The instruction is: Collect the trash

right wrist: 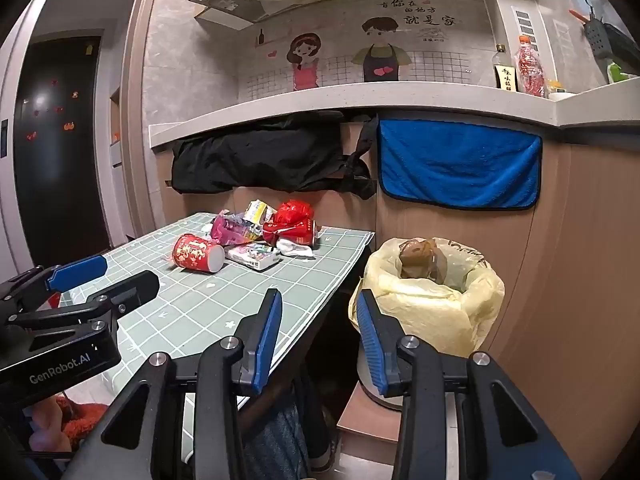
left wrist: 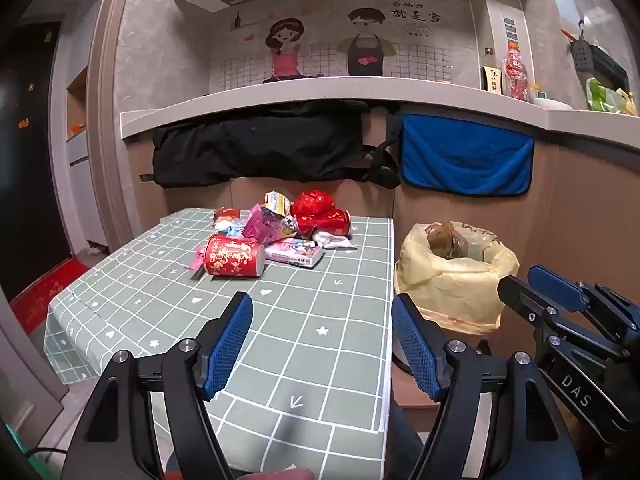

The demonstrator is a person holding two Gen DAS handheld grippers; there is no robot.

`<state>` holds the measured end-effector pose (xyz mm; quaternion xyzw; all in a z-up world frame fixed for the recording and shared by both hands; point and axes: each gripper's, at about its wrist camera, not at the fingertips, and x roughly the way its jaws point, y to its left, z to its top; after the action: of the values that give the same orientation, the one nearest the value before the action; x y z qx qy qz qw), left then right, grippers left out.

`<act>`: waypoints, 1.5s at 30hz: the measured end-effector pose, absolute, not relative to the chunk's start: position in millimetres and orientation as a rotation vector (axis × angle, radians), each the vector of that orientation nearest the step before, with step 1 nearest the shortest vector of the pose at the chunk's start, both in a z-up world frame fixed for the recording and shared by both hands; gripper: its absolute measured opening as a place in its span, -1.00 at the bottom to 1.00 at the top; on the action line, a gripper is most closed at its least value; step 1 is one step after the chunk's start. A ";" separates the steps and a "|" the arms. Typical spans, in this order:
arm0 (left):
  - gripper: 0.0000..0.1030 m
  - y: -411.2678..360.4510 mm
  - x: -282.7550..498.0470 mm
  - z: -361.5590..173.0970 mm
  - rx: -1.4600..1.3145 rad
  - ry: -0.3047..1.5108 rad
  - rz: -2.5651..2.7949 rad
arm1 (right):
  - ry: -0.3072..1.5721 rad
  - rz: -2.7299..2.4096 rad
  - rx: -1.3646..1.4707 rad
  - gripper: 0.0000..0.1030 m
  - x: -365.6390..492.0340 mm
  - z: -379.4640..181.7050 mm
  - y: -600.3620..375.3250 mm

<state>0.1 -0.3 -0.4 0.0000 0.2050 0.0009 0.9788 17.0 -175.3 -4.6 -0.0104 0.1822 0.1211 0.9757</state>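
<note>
Though jaws wide — trash pile (left wrist: 276, 232) well ahead

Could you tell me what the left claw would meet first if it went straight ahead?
Probably the red can lying on its side on the table, slightly left of the open left claw; depth is uncertain.

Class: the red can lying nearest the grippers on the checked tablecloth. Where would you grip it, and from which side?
Grip the red can across its round body, mid-length, coming down from above. It lies on its side with its pale end facing right, so fingers should probably straddle the curved wall.
</note>
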 end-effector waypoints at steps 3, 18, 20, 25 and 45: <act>0.40 -0.8 0.8 -1.0 0.003 0.426 0.002 | 0.365 0.243 -0.017 -0.28 17.5 -5.3 -175.6; 0.40 -1.5 5.2 -1.9 0.001 0.430 0.014 | 0.364 0.243 -0.012 -0.28 16.7 -5.0 -175.5; 0.40 -2.0 6.5 -2.4 0.001 0.431 0.013 | 0.364 0.244 -0.011 -0.28 17.3 -6.0 -175.8; 0.40 -2.1 3.6 -2.6 0.003 0.432 0.013 | 0.365 0.243 -0.012 -0.28 15.9 -3.4 -176.7; 0.40 -3.7 4.1 -2.2 0.002 0.433 0.012 | 0.365 0.244 -0.013 -0.28 15.5 -3.2 -176.9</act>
<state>4.1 -3.7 -2.2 0.0009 0.2150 0.0061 0.9766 15.5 -176.9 -3.2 -0.0063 0.1810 0.1211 0.9760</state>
